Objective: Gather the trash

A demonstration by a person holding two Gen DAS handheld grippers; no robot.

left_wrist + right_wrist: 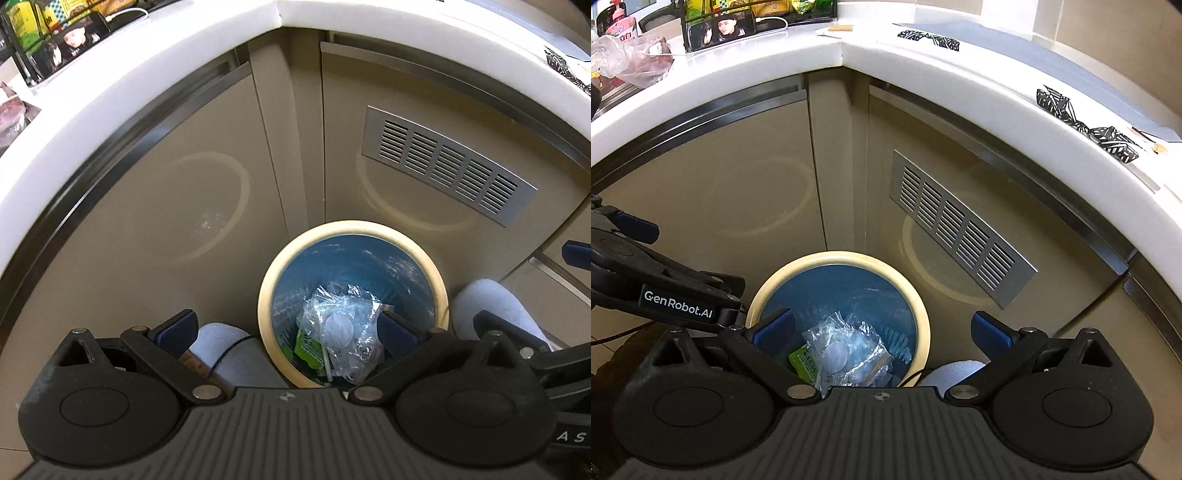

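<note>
Bin point(266, 295), cream rim, blue liner: holds clear plastic wrap point(343, 325), green packet point(306, 347). Left gripper point(291, 328) and right gripper point(882, 332): fingers wide, empty, above it.

Metal vent grille point(960, 230), white countertop point(923, 59)

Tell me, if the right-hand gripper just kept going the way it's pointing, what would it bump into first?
Most likely the crumpled clear plastic wrapping lying in the round cream-rimmed trash bin with a blue liner. The right gripper, its jaws wide apart, points down into the bin's mouth. Depth is hard to judge through this lens.
</note>
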